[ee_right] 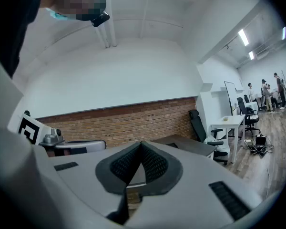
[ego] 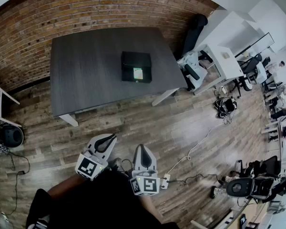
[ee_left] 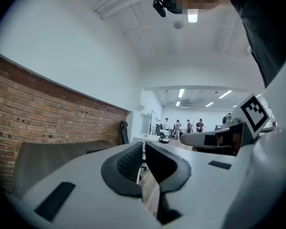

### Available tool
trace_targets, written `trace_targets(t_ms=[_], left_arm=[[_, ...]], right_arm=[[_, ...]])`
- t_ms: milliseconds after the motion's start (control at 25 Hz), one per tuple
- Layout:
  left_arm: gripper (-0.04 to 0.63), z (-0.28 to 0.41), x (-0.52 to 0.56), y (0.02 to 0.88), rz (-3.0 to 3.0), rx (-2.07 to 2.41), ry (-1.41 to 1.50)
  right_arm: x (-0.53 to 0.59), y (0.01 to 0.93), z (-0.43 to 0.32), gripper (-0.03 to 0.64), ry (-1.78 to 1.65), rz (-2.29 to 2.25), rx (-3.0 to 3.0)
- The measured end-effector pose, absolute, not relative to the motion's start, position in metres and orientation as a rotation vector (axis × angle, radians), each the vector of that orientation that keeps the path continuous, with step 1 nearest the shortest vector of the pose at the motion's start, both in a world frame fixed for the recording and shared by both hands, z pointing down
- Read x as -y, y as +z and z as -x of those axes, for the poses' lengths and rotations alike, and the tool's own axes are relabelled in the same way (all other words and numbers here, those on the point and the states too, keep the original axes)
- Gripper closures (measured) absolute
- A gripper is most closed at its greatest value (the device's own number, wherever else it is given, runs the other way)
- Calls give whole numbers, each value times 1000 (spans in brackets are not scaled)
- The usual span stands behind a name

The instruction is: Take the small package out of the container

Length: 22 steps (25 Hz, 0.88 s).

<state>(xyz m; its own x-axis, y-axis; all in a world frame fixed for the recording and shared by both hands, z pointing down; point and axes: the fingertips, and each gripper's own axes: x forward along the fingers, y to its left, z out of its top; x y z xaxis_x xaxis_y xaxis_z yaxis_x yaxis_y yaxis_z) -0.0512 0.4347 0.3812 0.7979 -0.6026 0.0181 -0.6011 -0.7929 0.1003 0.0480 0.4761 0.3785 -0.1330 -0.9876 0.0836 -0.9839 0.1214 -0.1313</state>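
Note:
A black container (ego: 136,67) sits on the dark table (ego: 86,70), right of its middle. Inside it lies the small package (ego: 137,73) with a pale green-and-white label. Both grippers are held low, near the person's body and well short of the table, over the wooden floor. The left gripper (ego: 112,137) (ee_left: 141,146) has its jaws drawn together to a thin slit with nothing between them. The right gripper (ego: 142,148) (ee_right: 141,143) is shut and empty, its pads touching at the tips. The two gripper views look level across the room, and the package does not show in them.
A brick wall (ego: 86,8) runs behind the table. A black office chair (ego: 194,30) and white desks (ego: 224,56) stand to the right. Cables (ego: 195,144) trail over the floor at the right, and a round black device (ego: 9,135) sits at the left.

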Motion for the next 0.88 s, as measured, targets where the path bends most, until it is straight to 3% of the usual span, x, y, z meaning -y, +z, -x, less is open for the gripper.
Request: trace_targets(t_ms=[880], left_arm=[[552,102,-429,391,-2888,956,0]], right_arm=[[-475,373,2,594,-246,2049,-2292]])
